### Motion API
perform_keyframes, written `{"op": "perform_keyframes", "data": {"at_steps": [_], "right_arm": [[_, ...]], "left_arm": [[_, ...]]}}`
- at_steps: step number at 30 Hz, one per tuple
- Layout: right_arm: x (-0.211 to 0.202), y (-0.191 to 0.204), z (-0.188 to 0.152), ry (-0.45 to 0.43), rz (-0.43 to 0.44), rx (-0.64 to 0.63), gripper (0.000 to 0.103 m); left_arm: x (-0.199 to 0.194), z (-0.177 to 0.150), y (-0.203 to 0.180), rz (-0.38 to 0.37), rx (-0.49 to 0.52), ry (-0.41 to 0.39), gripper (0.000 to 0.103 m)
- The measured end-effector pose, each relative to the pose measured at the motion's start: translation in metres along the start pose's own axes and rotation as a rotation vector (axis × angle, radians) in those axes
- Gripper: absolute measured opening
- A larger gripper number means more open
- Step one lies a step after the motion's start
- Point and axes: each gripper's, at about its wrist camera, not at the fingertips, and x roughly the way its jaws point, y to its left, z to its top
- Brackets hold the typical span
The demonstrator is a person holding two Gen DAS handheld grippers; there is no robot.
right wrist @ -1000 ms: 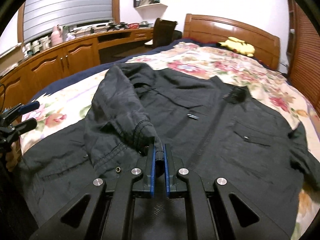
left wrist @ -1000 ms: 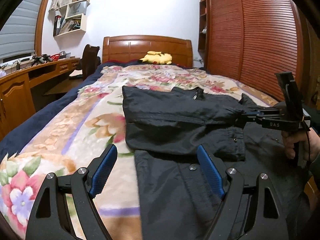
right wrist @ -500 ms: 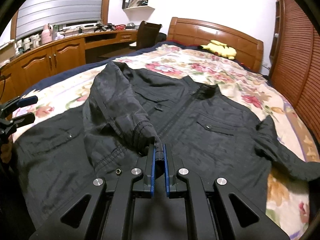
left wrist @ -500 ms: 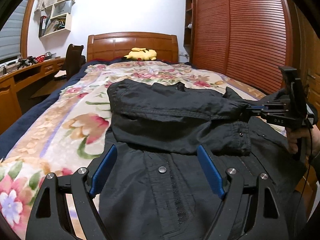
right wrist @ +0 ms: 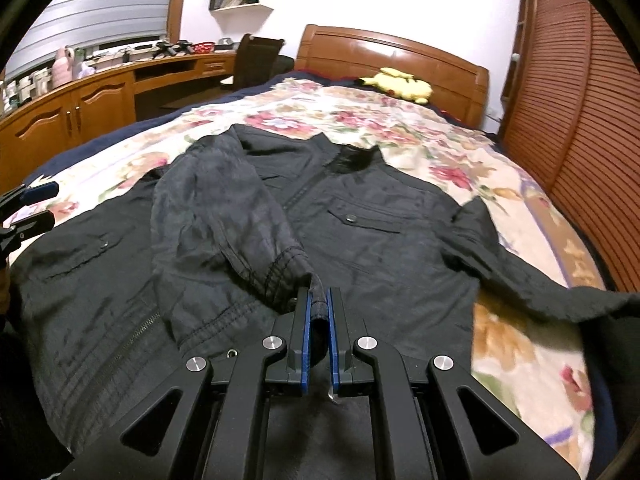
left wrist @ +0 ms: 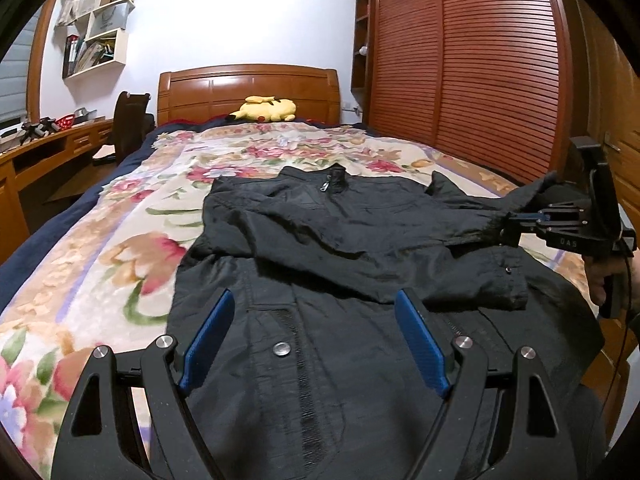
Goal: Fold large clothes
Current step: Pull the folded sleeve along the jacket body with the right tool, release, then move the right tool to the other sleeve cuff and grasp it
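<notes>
A large black jacket lies front-up on the floral bed, collar toward the headboard; it also shows in the right wrist view. Its one sleeve is folded across the chest. My right gripper is shut on that sleeve's cuff and holds it just above the jacket; from the left wrist view it is at the right edge. The other sleeve lies out to the right. My left gripper is open and empty over the jacket's lower front.
The floral blanket covers the bed, with a yellow plush at the wooden headboard. A wooden desk and a dark chair stand on the left, and a slatted wardrobe on the right.
My right gripper has carried the cuff farther across the jacket, drawing the sleeve over the chest. My left gripper has shifted right, over the jacket's lower front, still open.
</notes>
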Motion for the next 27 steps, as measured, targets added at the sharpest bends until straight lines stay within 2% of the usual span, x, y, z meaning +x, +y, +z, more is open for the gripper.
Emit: {"op": "perform_keyframes", "data": {"at_steps": [5,14,15,18,19,20,24,27], "right_arm": [[-0.009,0.013,-0.001,0.045,-0.014,-0.021,0.007],[-0.016,0.015,0.001,0.070,-0.032,-0.019,0.007],[-0.015,0.014,0.001,0.068,-0.039,-0.012,0.010],[-0.013,0.009,0.005,0.053,-0.073,0.011,0.031],[-0.013,0.009,0.005,0.038,-0.059,0.021,0.039],[-0.014,0.010,0.006,0.026,-0.039,0.030,0.042],[-0.006,0.023,0.002,0.031,0.049,0.011,0.044],[0.006,0.035,-0.007,0.068,0.103,-0.012,0.044]], "left_arm": [[0.005,0.003,-0.012,-0.016,0.005,-0.001,0.083],[0.014,0.007,-0.029,-0.036,0.015,-0.001,0.083],[0.015,0.007,-0.029,-0.038,0.011,-0.002,0.083],[0.019,0.009,-0.032,-0.042,0.002,-0.001,0.083],[0.021,0.009,-0.033,-0.042,0.001,0.000,0.083],[0.022,0.009,-0.033,-0.043,-0.001,0.001,0.083],[0.026,0.009,-0.038,-0.042,0.004,-0.001,0.083],[0.027,0.009,-0.040,-0.042,0.004,-0.001,0.083]]}}
